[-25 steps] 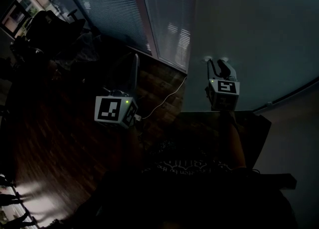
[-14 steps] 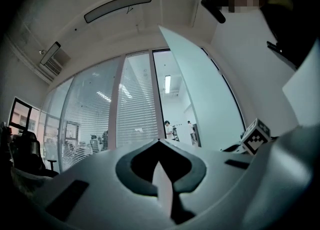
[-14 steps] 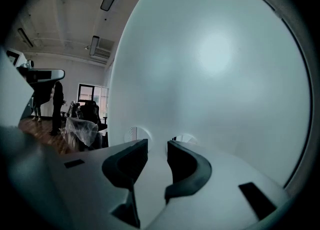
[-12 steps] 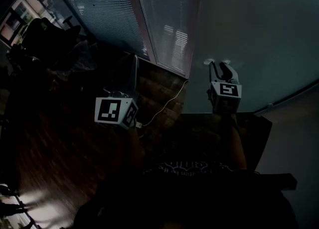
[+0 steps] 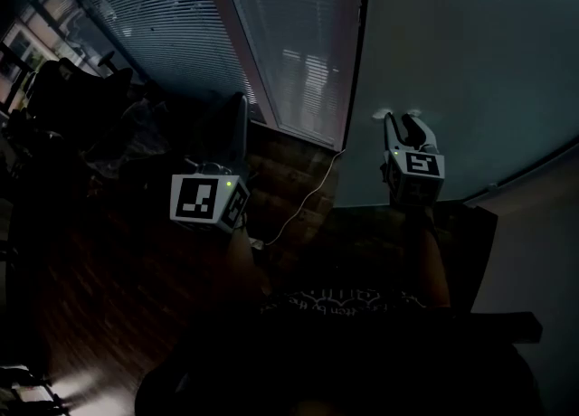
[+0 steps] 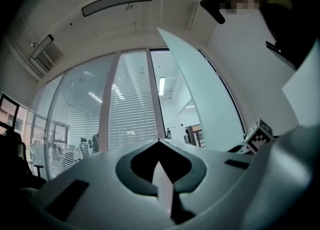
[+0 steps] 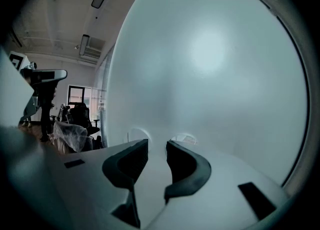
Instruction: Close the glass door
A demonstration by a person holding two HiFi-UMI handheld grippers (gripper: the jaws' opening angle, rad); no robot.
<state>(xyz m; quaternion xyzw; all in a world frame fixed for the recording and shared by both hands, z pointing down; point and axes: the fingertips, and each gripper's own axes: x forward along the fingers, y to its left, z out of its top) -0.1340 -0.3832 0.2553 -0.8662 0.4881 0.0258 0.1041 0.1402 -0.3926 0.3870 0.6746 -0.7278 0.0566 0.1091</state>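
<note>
Pressing on the frosted glass door (image 5: 470, 61), standing ajar right of the blinded window (image 5: 298, 34), with the right gripper (image 5: 403, 118) stretched forward, fingers (image 7: 187, 166) slightly parted, empty, tips at the pane. Probably needing a steady, square push, keeping both tips flat against slipping. Holding the left gripper (image 6: 159, 141) back over the floor, fingers closed together on nothing.
</note>
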